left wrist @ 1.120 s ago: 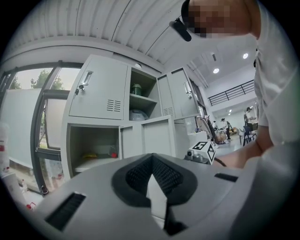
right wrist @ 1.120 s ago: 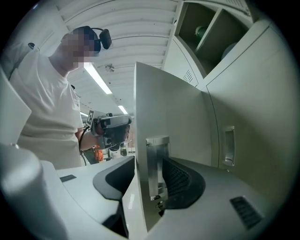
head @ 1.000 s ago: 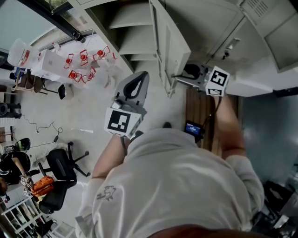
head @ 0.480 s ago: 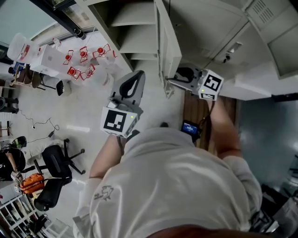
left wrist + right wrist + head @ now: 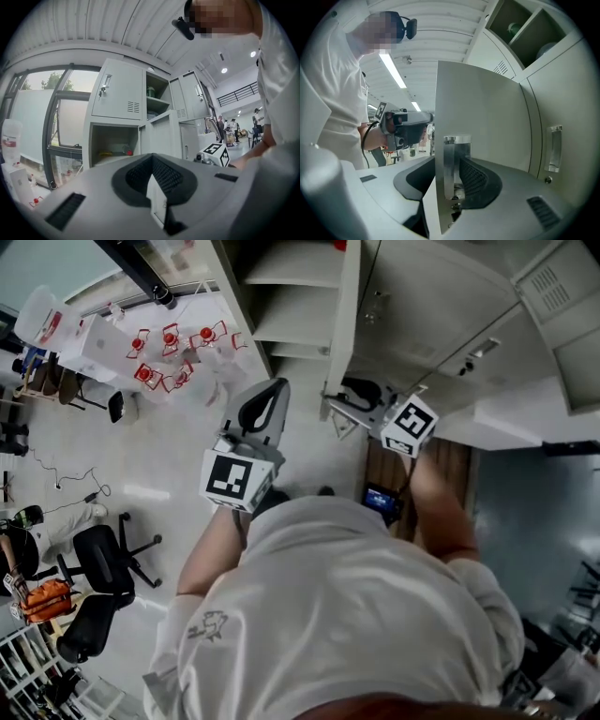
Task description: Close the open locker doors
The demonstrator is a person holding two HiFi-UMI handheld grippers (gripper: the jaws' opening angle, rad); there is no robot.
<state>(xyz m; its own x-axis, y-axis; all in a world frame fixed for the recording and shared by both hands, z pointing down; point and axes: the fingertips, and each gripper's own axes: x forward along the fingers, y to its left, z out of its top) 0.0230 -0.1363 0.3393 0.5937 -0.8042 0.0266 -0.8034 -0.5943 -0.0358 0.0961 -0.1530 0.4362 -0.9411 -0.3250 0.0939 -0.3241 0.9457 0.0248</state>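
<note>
A pale grey locker door (image 5: 345,324) stands open, edge-on, in front of an open compartment with shelves (image 5: 291,296). My right gripper (image 5: 339,401) is at the door's lower edge. In the right gripper view the door panel (image 5: 487,117) runs between the jaws, and the ribbed pad lies against the metal handle (image 5: 452,164); the other pad is hidden behind the panel. My left gripper (image 5: 278,385) hangs in the air left of the door, fingertips together, holding nothing. From the left gripper view the same door (image 5: 161,136) shows beside an open compartment (image 5: 112,145).
Shut locker doors (image 5: 450,306) fill the right of the bank. Another open compartment (image 5: 525,28) is higher up. On the floor to the left are office chairs (image 5: 103,559) and a white table with red items (image 5: 159,352). A wooden panel (image 5: 412,474) lies below the right gripper.
The open door has swung from slanting to nearly edge-on, and my right gripper has moved left with it. The left gripper has barely shifted.
</note>
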